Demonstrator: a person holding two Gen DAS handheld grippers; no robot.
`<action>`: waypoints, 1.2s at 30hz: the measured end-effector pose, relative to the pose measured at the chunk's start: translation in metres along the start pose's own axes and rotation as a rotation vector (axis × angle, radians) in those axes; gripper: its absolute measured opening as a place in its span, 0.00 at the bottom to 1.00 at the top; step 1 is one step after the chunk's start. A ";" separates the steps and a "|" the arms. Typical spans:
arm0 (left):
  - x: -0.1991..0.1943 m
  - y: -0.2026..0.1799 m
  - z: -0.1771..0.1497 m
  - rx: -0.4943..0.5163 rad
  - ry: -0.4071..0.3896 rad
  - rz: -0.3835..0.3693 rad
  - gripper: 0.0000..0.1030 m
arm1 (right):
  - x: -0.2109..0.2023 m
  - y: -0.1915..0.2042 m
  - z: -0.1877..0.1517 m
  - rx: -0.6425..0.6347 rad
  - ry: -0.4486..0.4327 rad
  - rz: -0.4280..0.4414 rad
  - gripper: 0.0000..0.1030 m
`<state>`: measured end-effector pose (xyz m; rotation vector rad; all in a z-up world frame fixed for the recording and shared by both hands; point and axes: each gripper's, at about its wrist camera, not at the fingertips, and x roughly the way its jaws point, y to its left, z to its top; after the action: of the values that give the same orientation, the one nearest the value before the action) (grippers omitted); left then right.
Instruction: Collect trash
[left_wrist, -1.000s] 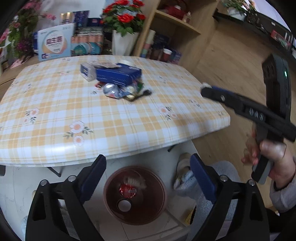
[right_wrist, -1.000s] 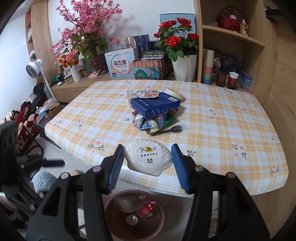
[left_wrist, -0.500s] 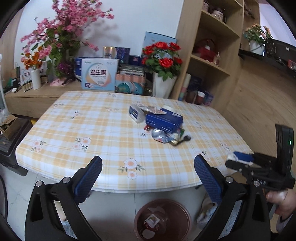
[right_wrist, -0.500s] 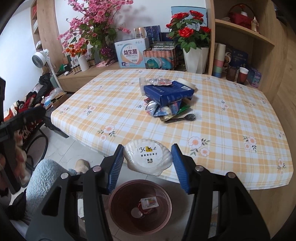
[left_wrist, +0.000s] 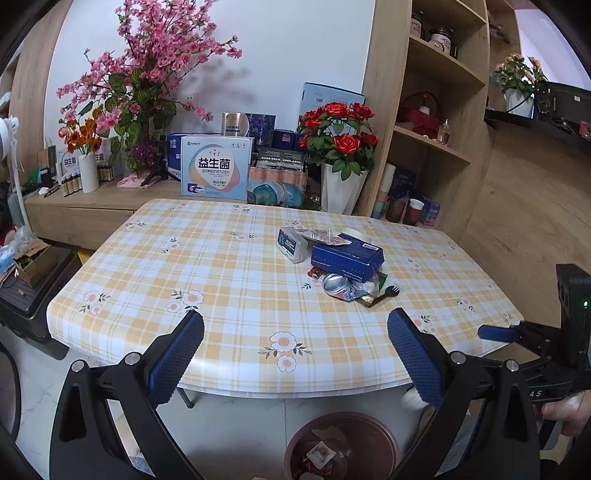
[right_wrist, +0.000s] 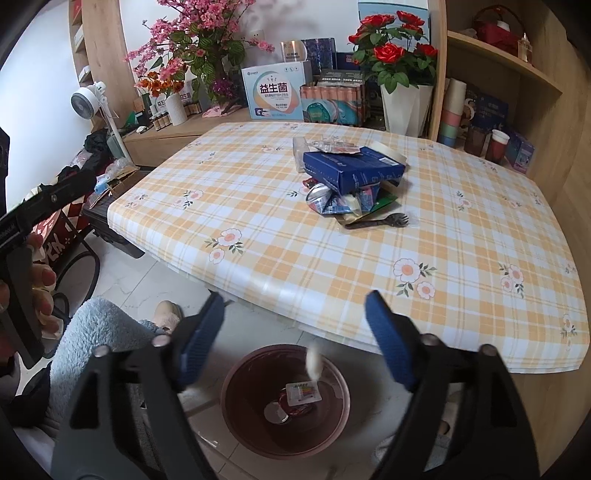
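Note:
A pile of trash lies on the checked table (right_wrist: 258, 229): a blue box (right_wrist: 352, 168), crushed foil wrappers (right_wrist: 332, 199), a black plastic spork (right_wrist: 380, 221) and a small clear tub (left_wrist: 291, 248). A brown bin (right_wrist: 340, 424) stands on the floor below the table's near edge, with scraps inside. A white shell-shaped item (right_wrist: 314, 362) is blurred in mid-air just above the bin. My right gripper (right_wrist: 295, 336) is open and empty over the bin. My left gripper (left_wrist: 295, 354) is open and empty, above the bin (left_wrist: 295, 446) at the table's edge. The pile also shows in the left wrist view (left_wrist: 347, 258).
A sideboard behind the table holds flower vases (left_wrist: 88, 173), boxes (left_wrist: 216, 173) and a white pot of red roses (left_wrist: 341, 192). Wooden shelves (left_wrist: 436, 147) stand at the right. A person's fleece-clad leg and slipper (right_wrist: 162, 310) are left of the bin. A fan (right_wrist: 86, 103) stands far left.
My right gripper has opened and let go of the white shell-shaped item, which is falling into the bin. My left gripper has risen and tilted up toward the table.

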<state>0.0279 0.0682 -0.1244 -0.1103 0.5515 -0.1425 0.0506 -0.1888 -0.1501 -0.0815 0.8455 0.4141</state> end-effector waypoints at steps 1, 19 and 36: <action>0.001 0.000 0.000 0.002 0.002 0.001 0.95 | 0.000 0.000 0.001 0.000 -0.005 -0.010 0.87; 0.013 0.000 -0.003 0.022 0.026 0.004 0.95 | 0.000 -0.034 0.012 0.017 -0.050 -0.172 0.95; 0.039 0.013 0.000 -0.035 0.130 0.036 0.94 | 0.016 -0.062 0.022 0.077 -0.035 -0.214 0.95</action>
<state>0.0622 0.0744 -0.1467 -0.1256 0.6852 -0.1053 0.0995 -0.2357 -0.1528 -0.0926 0.8081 0.1816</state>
